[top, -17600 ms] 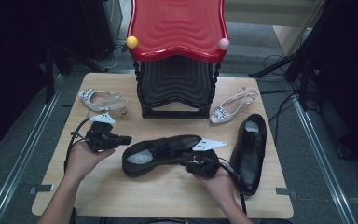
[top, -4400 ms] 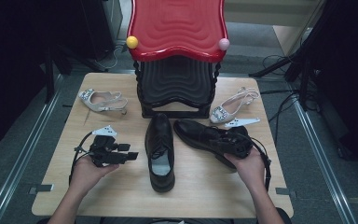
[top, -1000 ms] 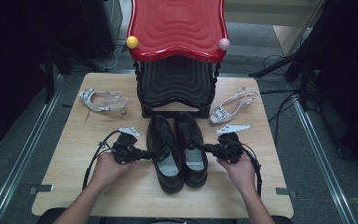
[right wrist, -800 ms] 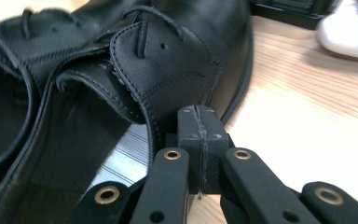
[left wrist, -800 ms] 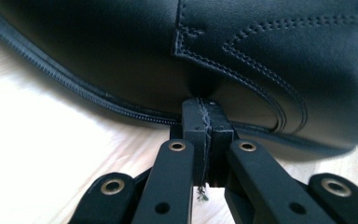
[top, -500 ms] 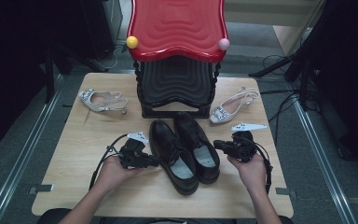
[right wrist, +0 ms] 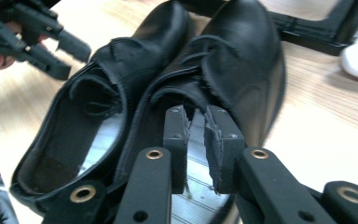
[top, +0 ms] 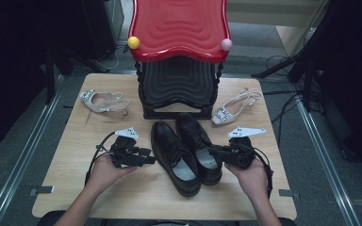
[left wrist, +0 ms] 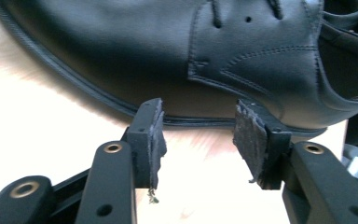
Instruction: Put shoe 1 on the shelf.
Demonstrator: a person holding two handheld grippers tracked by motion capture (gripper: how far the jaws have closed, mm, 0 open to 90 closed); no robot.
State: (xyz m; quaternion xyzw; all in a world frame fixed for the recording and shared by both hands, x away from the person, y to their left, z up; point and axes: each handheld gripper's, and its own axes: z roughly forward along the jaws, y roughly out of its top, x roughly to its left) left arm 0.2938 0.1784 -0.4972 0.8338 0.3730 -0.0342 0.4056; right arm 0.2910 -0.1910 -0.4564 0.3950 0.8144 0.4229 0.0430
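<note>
1. Your two black leather lace-up shoes sit side by side on the pale wooden table (top: pixel 75 188), toes toward the black rack under the red wavy seat (top: pixel 179 28)
2. Your left gripper (top: pixel 147 160) has just been opening; its jaws stand apart just beside the left shoe (top: pixel 174 157), nothing between them
3. Your right gripper (top: pixel 213 151) has just been opening too, its jaws slightly parted over the right shoe (top: pixel 199 146), gripping nothing
</note>
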